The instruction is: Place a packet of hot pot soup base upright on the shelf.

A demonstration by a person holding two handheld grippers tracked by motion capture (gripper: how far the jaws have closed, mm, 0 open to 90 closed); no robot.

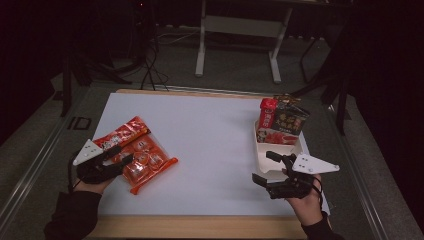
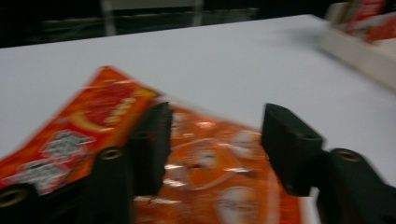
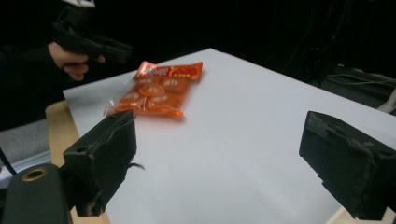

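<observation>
An orange snack bag [image 1: 137, 152] lies flat at the left of the white table [image 1: 210, 135]. My left gripper [image 1: 121, 156] hovers over its left part, open, jaws wide apart above the bag [image 2: 205, 163], nothing held. My right gripper [image 1: 264, 167] is open at the front right, beside a white tray [image 1: 265, 150], with nothing between its jaws. In the right gripper view the orange bag [image 3: 159, 88] lies far off, with the left gripper [image 3: 123, 51] above its far side.
The white tray at the right holds upright snack packs: a red one [image 1: 267, 114] and a dark one [image 1: 290, 120]. The tray's edge [image 2: 355, 51] is at the far right in the left gripper view. A wooden table edge [image 1: 200, 227] runs along the front.
</observation>
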